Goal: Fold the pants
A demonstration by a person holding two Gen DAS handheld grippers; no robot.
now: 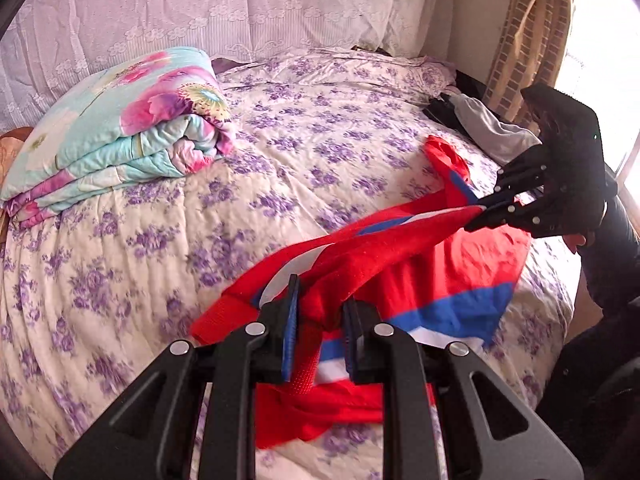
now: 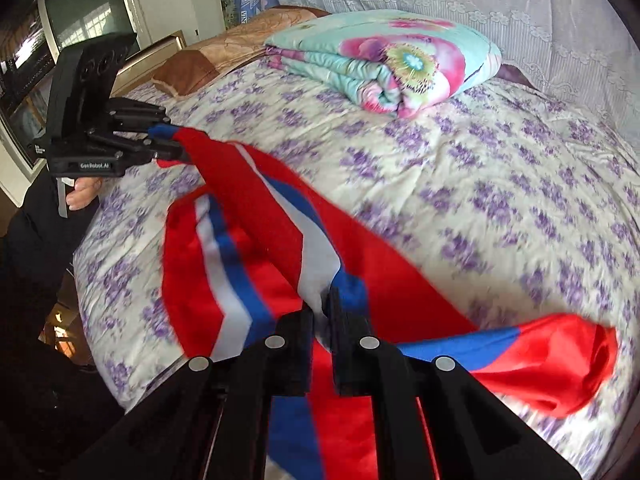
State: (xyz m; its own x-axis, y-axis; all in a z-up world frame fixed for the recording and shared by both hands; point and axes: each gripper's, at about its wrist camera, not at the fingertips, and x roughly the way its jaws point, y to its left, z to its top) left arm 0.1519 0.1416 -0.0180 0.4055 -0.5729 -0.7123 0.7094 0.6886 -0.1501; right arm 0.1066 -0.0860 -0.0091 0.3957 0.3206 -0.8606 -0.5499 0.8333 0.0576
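Left wrist view: left gripper [image 1: 320,320] clamps red pants [image 1: 400,264]; grey cloth [image 1: 488,128] only here. Right gripper [image 2: 320,320] grips pants too; TV [image 2: 84,8] only there.

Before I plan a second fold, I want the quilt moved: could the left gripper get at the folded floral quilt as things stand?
Probably not yet. The left gripper is shut on the red pants, so it must release first; otherwise only bare bedspread lies before the floral quilt.

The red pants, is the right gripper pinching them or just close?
Touching. The right wrist view shows the right gripper shut on the red pants, cloth squeezed between its fingers.
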